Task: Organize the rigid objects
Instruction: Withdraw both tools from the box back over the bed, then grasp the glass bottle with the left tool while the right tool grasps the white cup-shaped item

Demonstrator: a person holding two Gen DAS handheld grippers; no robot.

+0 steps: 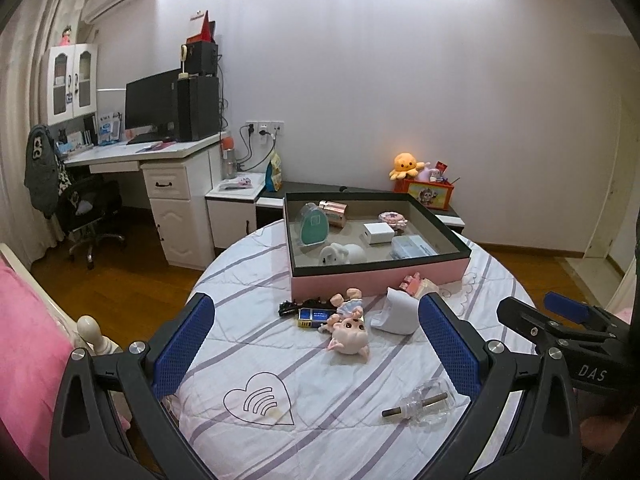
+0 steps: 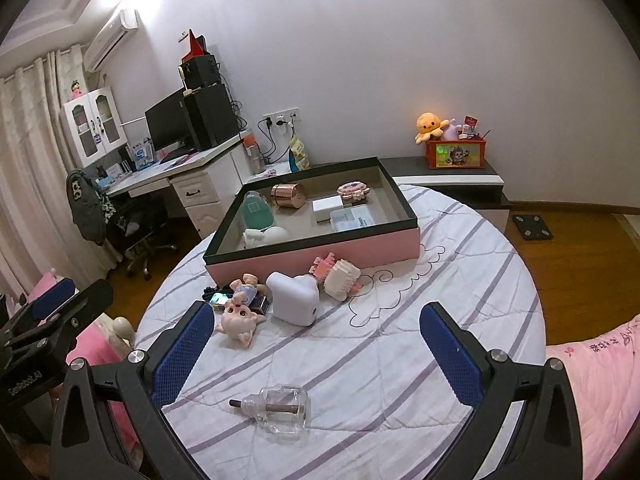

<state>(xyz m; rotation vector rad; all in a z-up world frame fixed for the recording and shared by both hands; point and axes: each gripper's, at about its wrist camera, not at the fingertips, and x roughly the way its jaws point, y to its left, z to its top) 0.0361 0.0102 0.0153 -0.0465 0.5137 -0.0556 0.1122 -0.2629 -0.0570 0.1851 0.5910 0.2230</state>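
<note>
Both the left gripper (image 1: pixel 316 344) and right gripper (image 2: pixel 316 354) hover with jaws apart, empty, over the striped white quilt (image 2: pixel 400 360). A clear glass bottle with a brown stick (image 2: pixel 280 408) lies nearest. A pink-headed doll (image 1: pixel 348 330) and white rounded plastic device (image 2: pixel 294 298) crowd the pink shallow box with black rim (image 2: pixel 320 250). Only the right view shows the pink-and-cream block figure (image 2: pixel 338 274) fully.

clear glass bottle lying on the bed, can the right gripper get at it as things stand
Probably yes: the clear glass bottle lies alone on the striped bedspread, just ahead of the open right gripper, with nothing in between.
</note>
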